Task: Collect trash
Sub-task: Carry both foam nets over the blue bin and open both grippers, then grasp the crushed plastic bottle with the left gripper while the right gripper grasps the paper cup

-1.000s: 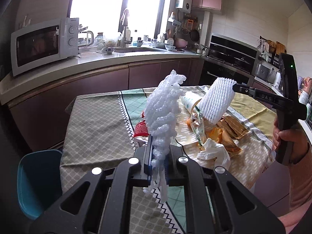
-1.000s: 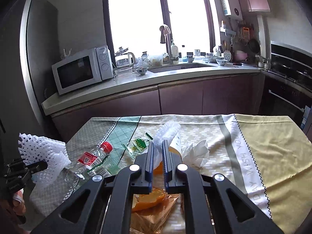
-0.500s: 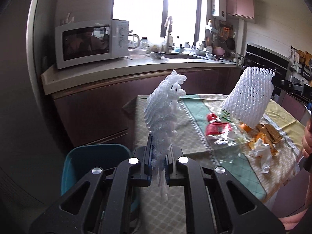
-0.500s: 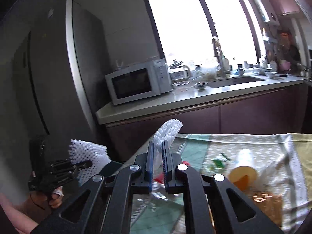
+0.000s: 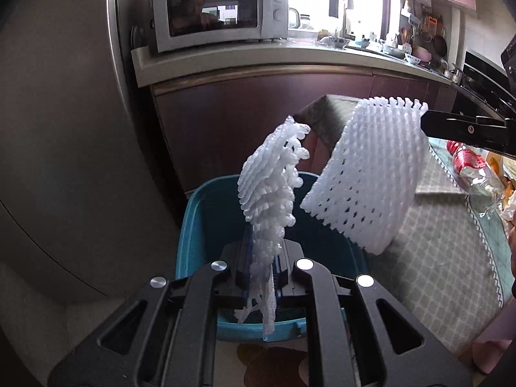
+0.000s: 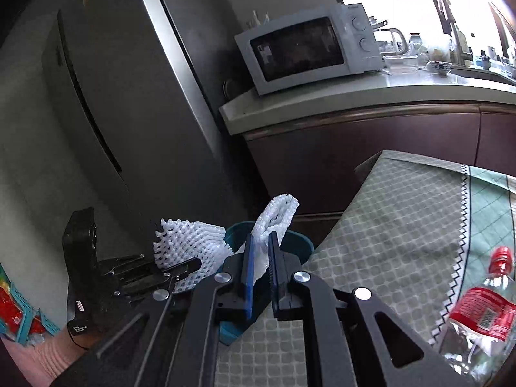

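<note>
My left gripper (image 5: pixel 262 258) is shut on a white foam fruit net (image 5: pixel 274 180) and holds it upright over the teal trash bin (image 5: pixel 206 213) beside the table. My right gripper (image 6: pixel 260 251) is shut on a second white foam net (image 6: pixel 277 216), which also shows in the left wrist view (image 5: pixel 367 171), above the bin's right edge. The bin shows in the right wrist view (image 6: pixel 300 246) just past my fingers. The left gripper and its net (image 6: pixel 187 242) appear at the left of the right wrist view.
The table with a patterned cloth (image 6: pixel 403 225) stands right of the bin. A plastic bottle with a red label (image 6: pixel 480 312) lies on it. A grey fridge (image 6: pixel 113 96) and a counter with a microwave (image 6: pixel 309 48) stand behind the bin.
Both grippers have swung left from over the table's trash pile to above the teal bin, each still holding its foam net.
</note>
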A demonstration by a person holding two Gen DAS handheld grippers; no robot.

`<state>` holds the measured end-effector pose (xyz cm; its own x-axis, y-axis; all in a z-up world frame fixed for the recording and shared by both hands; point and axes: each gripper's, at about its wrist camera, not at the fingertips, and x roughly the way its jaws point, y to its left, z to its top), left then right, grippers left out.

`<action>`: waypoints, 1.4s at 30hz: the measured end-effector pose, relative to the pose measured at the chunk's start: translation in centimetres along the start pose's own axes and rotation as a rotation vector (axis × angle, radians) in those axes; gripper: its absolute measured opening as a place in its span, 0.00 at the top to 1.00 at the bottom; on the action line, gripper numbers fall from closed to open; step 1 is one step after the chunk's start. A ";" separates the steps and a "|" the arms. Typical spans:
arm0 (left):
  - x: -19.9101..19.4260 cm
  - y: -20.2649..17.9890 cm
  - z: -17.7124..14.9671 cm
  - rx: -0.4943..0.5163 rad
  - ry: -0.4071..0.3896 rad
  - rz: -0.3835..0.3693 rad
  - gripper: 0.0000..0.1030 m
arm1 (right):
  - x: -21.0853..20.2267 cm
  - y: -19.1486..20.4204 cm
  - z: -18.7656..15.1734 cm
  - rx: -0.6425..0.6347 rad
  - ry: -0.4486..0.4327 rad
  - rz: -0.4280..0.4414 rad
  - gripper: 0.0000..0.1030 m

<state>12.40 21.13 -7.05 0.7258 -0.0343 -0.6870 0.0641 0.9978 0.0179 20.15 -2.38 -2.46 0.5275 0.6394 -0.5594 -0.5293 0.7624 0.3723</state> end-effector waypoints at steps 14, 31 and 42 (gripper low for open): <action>6.5 0.2 -1.7 0.045 0.093 0.071 0.70 | 8.7 0.9 -0.3 0.024 0.229 -0.087 0.72; -1.9 -5.5 0.7 0.047 -0.116 -0.128 0.54 | -4.7 -1.3 -2.0 0.000 0.052 -0.086 0.57; -4.9 -13.7 2.1 0.110 -0.138 -0.337 0.50 | -16.8 -7.9 -5.2 0.125 -0.079 -0.275 0.54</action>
<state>9.42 7.49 -2.37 0.7362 -0.3744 -0.5638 0.3827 0.9174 -0.1095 11.98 -19.63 0.12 0.6920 0.4097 -0.5944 -0.2765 0.9110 0.3060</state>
